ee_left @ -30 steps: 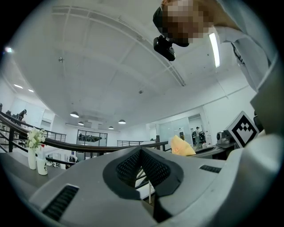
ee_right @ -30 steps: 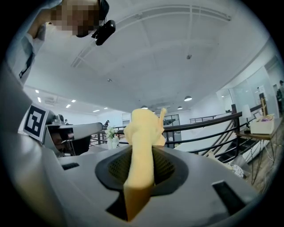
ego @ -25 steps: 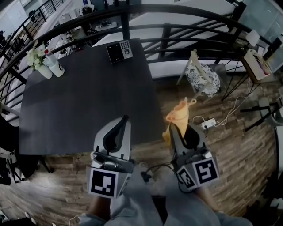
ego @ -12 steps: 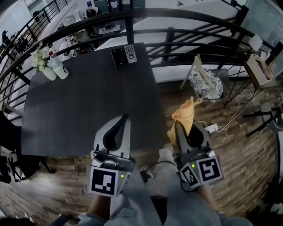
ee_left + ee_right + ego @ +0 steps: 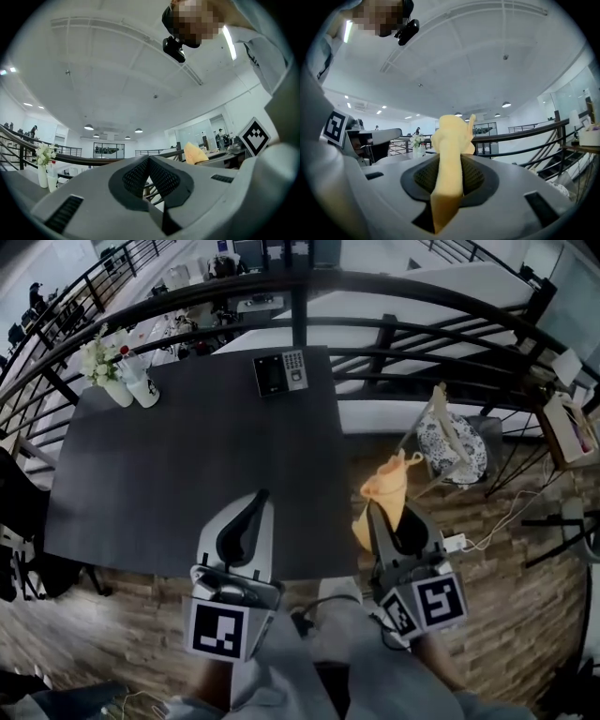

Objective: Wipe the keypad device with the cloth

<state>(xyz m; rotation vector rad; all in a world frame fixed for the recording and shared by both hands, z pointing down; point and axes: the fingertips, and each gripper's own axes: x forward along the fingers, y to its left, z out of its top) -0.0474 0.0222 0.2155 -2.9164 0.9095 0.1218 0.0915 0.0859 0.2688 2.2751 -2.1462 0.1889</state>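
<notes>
At the far edge of the table [image 5: 187, 474] the rigid keypad device [image 5: 280, 372] lies flat, well apart from the soft, light cloth [image 5: 386, 491] clamped mid-fold by the right gripper [image 5: 449, 174], whose fingers grip it firmly, while the left gripper [image 5: 149, 165] fingers press together on nothing.

The keypad device [image 5: 281, 372] sits at the bench's [image 5: 187, 465] far edge, near the far right corner. A vase of flowers [image 5: 111, 381] stands at the far left corner, with a bottle [image 5: 143, 388] just to its right. The left claw [image 5: 262, 495] hangs over the near edge. The right claw [image 5: 378, 514], with the cloth [image 5: 386, 488] between its jaws, is off the near right corner. A railing [image 5: 375, 296] runs behind the far edge, and a chair [image 5: 452, 442] stands right of the bench.
</notes>
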